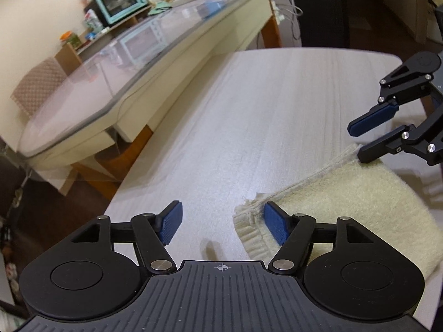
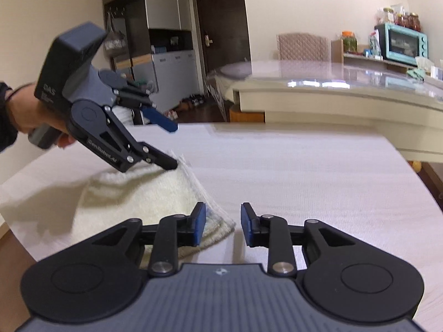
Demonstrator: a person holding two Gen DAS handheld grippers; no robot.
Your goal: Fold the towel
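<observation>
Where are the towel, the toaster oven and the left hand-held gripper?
towel (image 2: 144, 193): right wrist view, fluffy top face.
toaster oven (image 2: 401, 44): right wrist view, glass door.
left hand-held gripper (image 1: 221, 225): left wrist view, midway between its fingertips.

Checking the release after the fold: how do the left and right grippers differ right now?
The left gripper gapes wide; the right gripper stands narrower. The left one sits at one corner of the folded cream terry towel, the right at the other. Both have blue pads and hold nothing.
</observation>
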